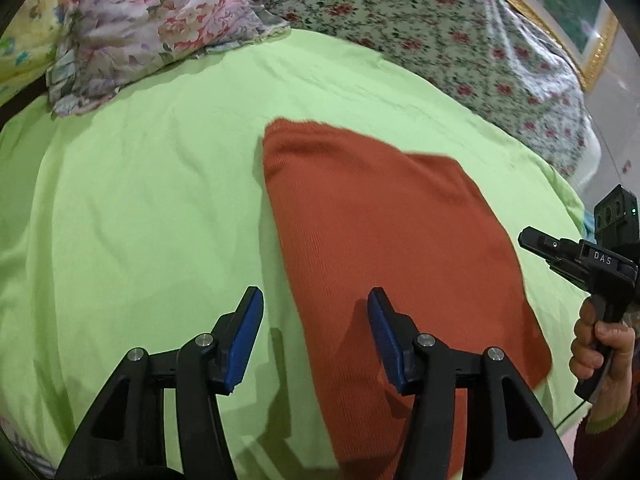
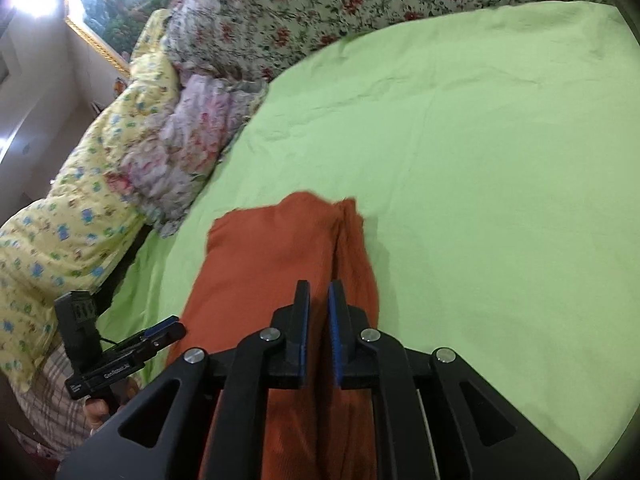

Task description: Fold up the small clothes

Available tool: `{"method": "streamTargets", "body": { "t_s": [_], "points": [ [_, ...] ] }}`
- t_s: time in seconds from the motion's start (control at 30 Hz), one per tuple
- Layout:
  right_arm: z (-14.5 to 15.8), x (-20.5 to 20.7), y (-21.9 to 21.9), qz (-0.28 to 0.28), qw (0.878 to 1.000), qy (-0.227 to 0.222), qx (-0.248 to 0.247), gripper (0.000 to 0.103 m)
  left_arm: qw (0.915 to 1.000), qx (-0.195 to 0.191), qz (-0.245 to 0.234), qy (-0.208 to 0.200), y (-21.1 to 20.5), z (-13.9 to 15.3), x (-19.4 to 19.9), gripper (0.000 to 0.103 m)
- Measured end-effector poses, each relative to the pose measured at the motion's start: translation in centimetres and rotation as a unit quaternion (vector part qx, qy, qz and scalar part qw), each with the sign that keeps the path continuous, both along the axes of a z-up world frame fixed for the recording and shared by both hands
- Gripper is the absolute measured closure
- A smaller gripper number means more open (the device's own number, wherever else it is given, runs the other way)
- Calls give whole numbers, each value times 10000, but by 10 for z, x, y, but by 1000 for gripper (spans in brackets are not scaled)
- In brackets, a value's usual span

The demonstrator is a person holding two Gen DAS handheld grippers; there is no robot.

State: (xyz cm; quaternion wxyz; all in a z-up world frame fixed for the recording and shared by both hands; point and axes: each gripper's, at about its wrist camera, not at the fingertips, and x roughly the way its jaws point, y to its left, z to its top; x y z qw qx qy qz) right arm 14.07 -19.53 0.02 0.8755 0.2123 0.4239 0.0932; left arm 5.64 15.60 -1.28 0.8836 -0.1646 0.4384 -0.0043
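Observation:
A rust-orange knit garment lies folded flat on the light green sheet. My left gripper is open above the garment's left edge, holding nothing. My right gripper hovers over the garment with its jaws nearly closed and nothing between them; a ridge of cloth runs along the garment's right side. The right gripper also shows in the left wrist view, beyond the garment's right edge. The left gripper shows in the right wrist view, at the garment's left.
A crumpled floral cloth and a yellow patterned quilt are piled at the far left. A floral bedspread lies behind the green sheet. A gold-framed picture hangs on the wall.

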Motion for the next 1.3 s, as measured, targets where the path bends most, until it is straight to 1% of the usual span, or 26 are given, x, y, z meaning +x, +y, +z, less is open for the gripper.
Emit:
{"method": "streamTargets", "body": {
  "t_s": [0.1, 0.2, 0.3, 0.37, 0.4, 0.5, 0.53, 0.6, 0.63, 0.73, 0.83, 0.87, 0.9, 1.0, 1.13, 1.17, 1.23, 1.27, 1.3],
  "points": [
    [2, -29, 5, 78, 10000, -26, 49, 93, 9997, -220, -117, 27, -3, -2, -21, 48],
    [-4, -53, 11, 145, 9998, 30, 139, 92, 9991, -404, -127, 43, -5, -5, -35, 47],
    [-16, -67, 15, 160, 9995, 144, 217, 89, 9990, -438, -98, 66, -6, -7, -42, 47],
    [-23, -72, 16, 128, 9995, 196, 201, 78, 9987, -500, -121, 72, -6, -8, -46, 47],
    [-26, -75, 15, 86, 9996, 199, 199, 76, 9986, -512, -123, 85, -6, -9, -47, 47],
    [-31, -81, 11, 17, 9991, 173, 391, 74, 9984, -530, -177, 100, -7, -11, -50, 46],
    [-31, -83, 11, 12, 9990, 147, 415, 73, 9984, -491, -249, 123, -11, -13, -51, 44],
    [-33, -85, 12, 36, 9989, 152, 445, 71, 9987, -371, -296, 209, -13, -20, -49, 44],
    [-34, -86, 12, 58, 9989, 178, 432, 71, 9986, -364, -295, 263, -14, -25, -48, 42],
    [-37, -84, 13, 76, 9990, 204, 378, 71, 9973, -624, -217, 324, -9, -31, -47, 42],
    [-39, -81, 16, 118, 9992, 208, 324, 71, 9968, -672, -238, 363, -8, -31, -44, 41],
    [-40, -81, 18, 151, 9993, 212, 278, 80, 9968, -669, -230, 375, -7, -31, -43, 41],
    [-40, -80, 19, 164, 9994, 208, 229, 91, 9968, -658, -218, 390, -8, -30, -43, 41],
    [-35, -82, 20, 185, 9996, 141, 189, 93, 9970, -621, -228, 410, -12, -25, -41, 41],
    [-10, -91, 16, 148, 9995, -194, 186, 94, 9960, -664, -347, 477, -19, -23, -40, 41],
    [-5, -93, 14, 139, 9996, -239, 48, 99, 9959, -647, -395, 489, -21, -23, -40, 41],
    [-4, -95, 11, 43, 9994, -216, -270, 99, 9964, -512, -456, 500, -26, -26, -41, 41],
    [-9, -96, 5, -18, 9995, -156, -260, 102, 9965, -469, -459, 510, -27, -28, -41, 41],
    [-16, -96, -2, -127, 9998, -69, -167, 102, 9964, -483, -457, 526, -27, -31, -41, 41]
  ]
}}
